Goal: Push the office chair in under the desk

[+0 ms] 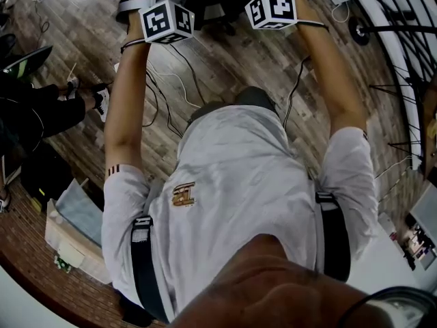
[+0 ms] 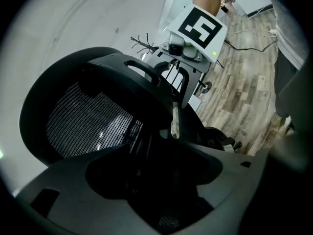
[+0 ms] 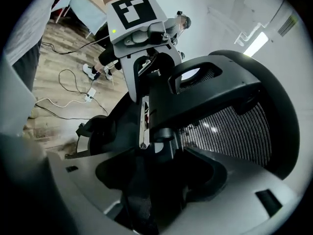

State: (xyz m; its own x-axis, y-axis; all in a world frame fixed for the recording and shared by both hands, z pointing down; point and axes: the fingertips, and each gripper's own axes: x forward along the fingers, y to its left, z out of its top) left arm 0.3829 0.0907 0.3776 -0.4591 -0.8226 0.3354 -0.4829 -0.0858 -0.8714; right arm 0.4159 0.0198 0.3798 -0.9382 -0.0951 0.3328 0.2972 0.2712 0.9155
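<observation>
Observed left gripper (image 2: 163, 176) closed on top frame of chair (image 2: 93, 116), left side. Observed right gripper (image 3: 156, 176) closed on same frame, just to the right. Located chair at far edge of head view, beyond person (image 1: 239, 203), on wood floor (image 1: 232, 67) strewn with cables (image 1: 164, 94).

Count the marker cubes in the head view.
2: the left cube at the top, left of centre; the right cube at the top, right of centre. None seems hidden.
</observation>
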